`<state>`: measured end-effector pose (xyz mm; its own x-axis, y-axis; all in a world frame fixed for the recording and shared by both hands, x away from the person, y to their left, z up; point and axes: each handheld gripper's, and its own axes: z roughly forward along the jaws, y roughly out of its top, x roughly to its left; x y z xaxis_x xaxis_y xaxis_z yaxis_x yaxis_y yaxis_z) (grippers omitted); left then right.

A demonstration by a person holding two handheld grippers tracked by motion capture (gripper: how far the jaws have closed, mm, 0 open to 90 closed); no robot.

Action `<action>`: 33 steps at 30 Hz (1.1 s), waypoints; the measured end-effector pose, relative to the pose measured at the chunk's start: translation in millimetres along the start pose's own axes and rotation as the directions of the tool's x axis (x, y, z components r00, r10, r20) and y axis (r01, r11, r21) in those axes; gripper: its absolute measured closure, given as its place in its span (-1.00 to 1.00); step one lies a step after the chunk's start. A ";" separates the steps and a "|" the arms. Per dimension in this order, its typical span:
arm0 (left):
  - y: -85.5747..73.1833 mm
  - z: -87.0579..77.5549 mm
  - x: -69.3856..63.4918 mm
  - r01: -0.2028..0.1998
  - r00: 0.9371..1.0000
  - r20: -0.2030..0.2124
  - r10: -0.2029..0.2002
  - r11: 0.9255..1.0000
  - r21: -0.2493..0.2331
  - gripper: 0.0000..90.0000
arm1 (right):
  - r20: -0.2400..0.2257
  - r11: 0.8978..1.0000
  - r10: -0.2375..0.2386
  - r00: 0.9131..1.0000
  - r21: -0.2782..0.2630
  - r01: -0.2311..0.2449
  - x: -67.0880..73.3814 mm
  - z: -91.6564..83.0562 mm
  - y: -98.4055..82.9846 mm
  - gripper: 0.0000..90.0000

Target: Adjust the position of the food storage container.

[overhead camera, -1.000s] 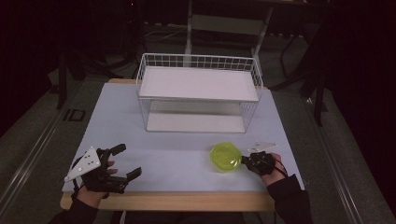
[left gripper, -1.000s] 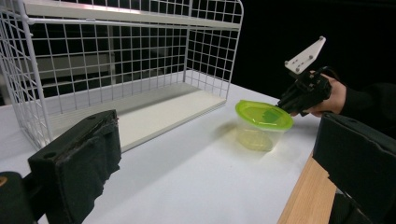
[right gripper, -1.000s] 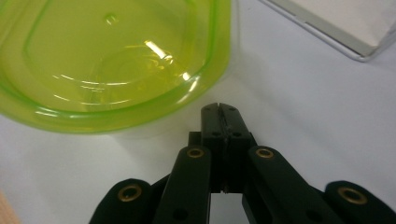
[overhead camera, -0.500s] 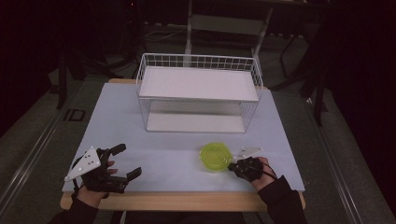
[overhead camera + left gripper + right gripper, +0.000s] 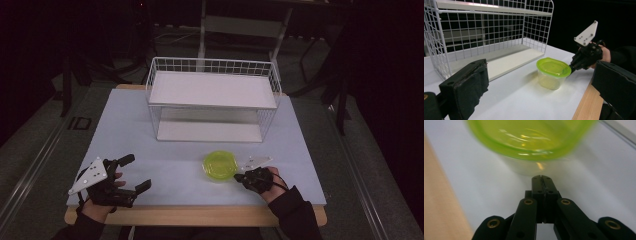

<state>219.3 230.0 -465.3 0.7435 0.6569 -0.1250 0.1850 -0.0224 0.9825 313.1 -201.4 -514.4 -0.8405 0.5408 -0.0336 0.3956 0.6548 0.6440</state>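
A clear tub with a lime-green lid (image 5: 220, 165) (image 5: 552, 67) (image 5: 529, 135) stands upright on the white table top, in front of the wire rack. My right gripper (image 5: 236, 176) (image 5: 541, 178) is shut with nothing between its jaws. Its tip sits against the tub's right side just under the lid's rim, and the left gripper view shows the right gripper (image 5: 571, 68) touching there. My left gripper (image 5: 139, 171) rests open near the front left corner, its black pads (image 5: 466, 85) wide apart and holding nothing.
A white wire rack (image 5: 212, 90) (image 5: 486, 30) with an upper and a lower shelf stands at the back middle of the table (image 5: 125, 130). A wooden edge (image 5: 200, 215) runs along the front. Dark floor and stands lie beyond.
The right hand has slid left along the table, and the green-lidded tub has moved left ahead of its shut tip. The left gripper has stayed put.
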 end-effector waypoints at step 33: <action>-0.1 0.2 -0.9 -0.006 1.000 0.006 0.006 1.000 0.005 -0.96 | 0.004 1.000 -0.021 1.000 -0.001 0.021 14.4 46.7 47.2 1.00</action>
<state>218.8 229.3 -465.3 0.7483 0.6524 -0.1202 0.1840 -0.0300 0.9825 336.9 -138.0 -520.3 -0.8473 0.5288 -0.0498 0.3777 0.6657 0.6435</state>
